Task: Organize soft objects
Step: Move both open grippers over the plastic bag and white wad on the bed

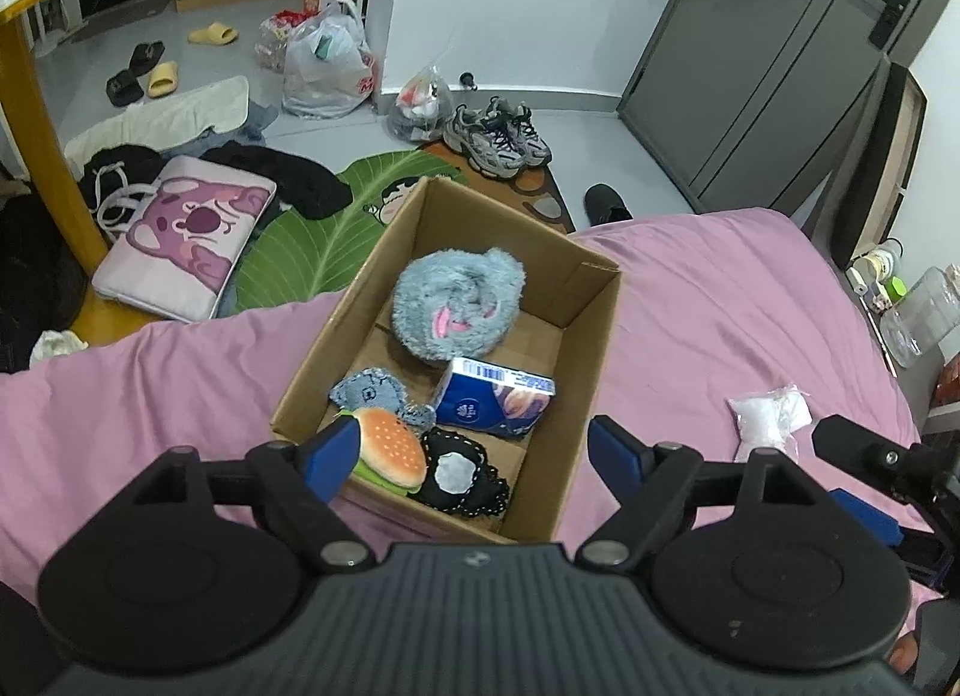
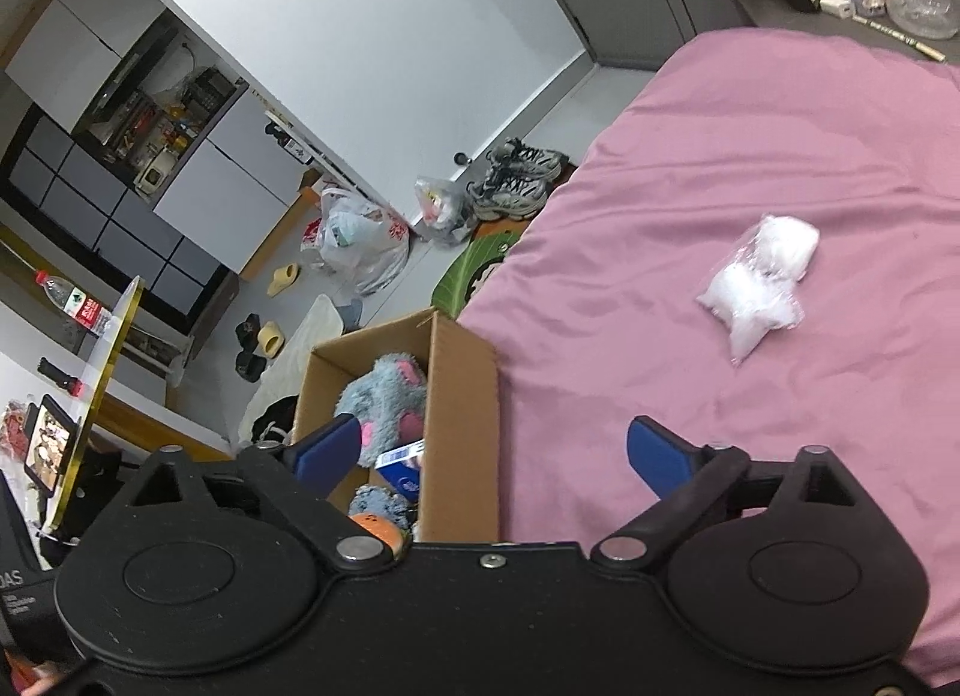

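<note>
Both your left gripper (image 1: pixel 468 447) and right gripper (image 2: pixel 492 456) hang released over the box (image 1: pixel 591 348); toys packed, only the bag (image 2: pixel 759 282) waits on the bed (image 2: pixel 750 144).

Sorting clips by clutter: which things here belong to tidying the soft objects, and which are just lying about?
Job:
box
grey plush
burger toy
black pouch
grey toy
tissue pack
white bag, still on bed

Lying about:
sneakers
slippers
plastic bags
pink cushion
</note>
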`<move>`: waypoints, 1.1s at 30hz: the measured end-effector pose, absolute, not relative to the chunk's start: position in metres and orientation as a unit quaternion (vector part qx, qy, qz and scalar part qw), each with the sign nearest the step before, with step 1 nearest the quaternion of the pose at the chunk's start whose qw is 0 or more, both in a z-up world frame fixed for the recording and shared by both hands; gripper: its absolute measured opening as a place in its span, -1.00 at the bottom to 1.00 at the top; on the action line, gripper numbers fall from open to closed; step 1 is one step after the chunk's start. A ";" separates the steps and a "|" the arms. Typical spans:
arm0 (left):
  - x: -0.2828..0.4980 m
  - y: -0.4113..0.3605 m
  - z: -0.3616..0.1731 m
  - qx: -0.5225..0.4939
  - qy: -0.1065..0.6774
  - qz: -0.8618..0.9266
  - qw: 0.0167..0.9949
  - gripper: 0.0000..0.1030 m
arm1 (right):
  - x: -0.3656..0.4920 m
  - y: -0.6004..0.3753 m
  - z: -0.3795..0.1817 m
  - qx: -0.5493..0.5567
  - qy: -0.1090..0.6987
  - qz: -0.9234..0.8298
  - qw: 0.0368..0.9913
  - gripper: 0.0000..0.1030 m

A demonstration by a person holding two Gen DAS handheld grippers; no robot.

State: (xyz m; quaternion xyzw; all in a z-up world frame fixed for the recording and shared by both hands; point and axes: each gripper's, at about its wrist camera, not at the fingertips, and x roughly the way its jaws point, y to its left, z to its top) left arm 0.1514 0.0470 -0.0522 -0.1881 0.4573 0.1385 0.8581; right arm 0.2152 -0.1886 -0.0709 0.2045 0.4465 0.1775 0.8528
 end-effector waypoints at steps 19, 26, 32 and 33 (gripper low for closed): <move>0.170 -0.022 -0.048 -0.149 0.447 0.115 0.874 0.60 | 0.217 -0.261 -0.090 0.232 0.426 0.126 0.865 0.99; 0.184 -0.048 -0.054 -0.133 0.445 0.112 0.879 0.60 | 0.224 -0.288 -0.108 0.289 0.400 0.092 0.865 0.99; 0.201 -0.070 -0.068 -0.125 0.449 0.104 0.879 0.59 | 0.238 -0.304 -0.122 0.315 0.379 0.055 0.869 0.96; 0.204 -0.074 -0.071 -0.127 0.449 0.101 0.879 0.59 | 0.241 -0.306 -0.125 0.319 0.377 0.053 0.868 0.95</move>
